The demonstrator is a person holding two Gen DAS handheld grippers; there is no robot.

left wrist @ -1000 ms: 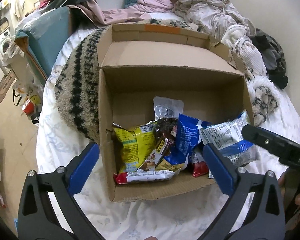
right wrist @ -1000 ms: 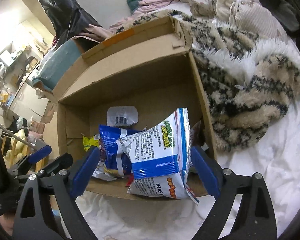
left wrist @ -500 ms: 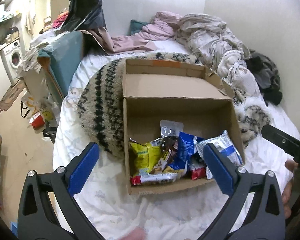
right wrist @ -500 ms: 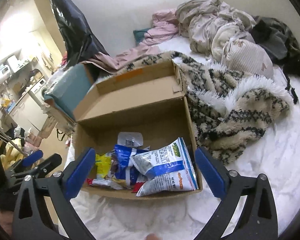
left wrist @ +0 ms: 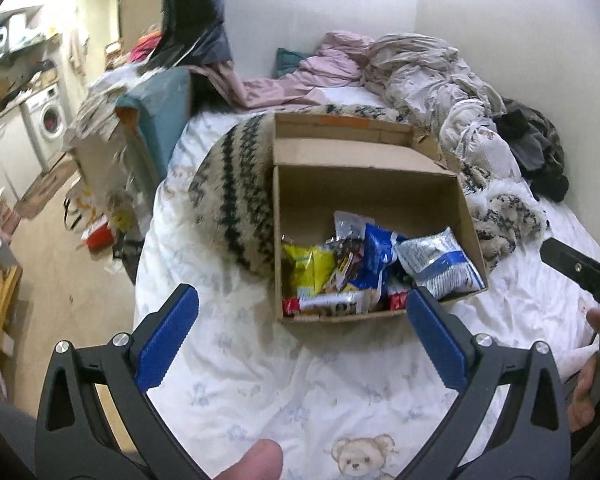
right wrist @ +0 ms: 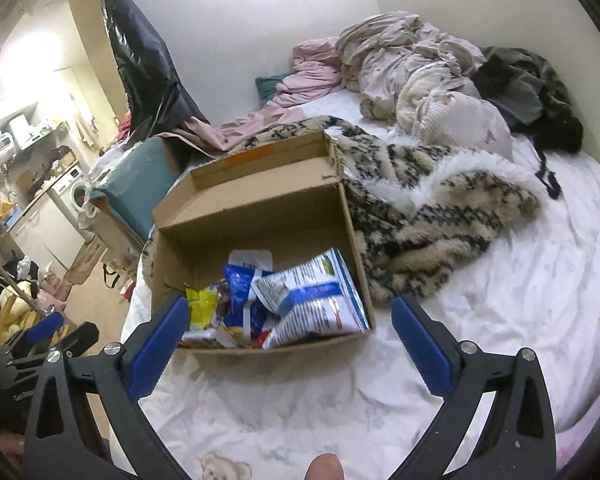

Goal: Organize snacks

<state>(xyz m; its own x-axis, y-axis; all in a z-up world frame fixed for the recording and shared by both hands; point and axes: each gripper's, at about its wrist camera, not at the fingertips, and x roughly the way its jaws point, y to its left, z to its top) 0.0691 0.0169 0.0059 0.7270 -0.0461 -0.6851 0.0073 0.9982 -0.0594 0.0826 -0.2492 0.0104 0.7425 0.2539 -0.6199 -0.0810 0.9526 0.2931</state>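
Where bedsheet (left wrist: 284,380) meets blanket (left wrist: 236,200), snack box (left wrist: 364,184).

Small lived-in home, bedroom opening straight onto a utility/kitchen strip: a bed (right wrist: 480,320) with a white teddy-bear print sheet fills the room, with crumpled bedding and clothes (right wrist: 412,64) heaped at its far edge against the wall and a fuzzy patterned blanket (right wrist: 432,208) spread across its middle. Past the bed's left edge there's a front-loading washing machine (left wrist: 52,124) built in under a cluttered counter (left wrist: 4,108), a black plastic sheet (right wrist: 140,52) hanging by the wall, and bags and loose items on the floor (left wrist: 60,264). Cardboard box (left wrist: 380,188) of snack packets (left wrist: 380,268) sits on the bed near its near edge: domestic clutter, nothing industrial.
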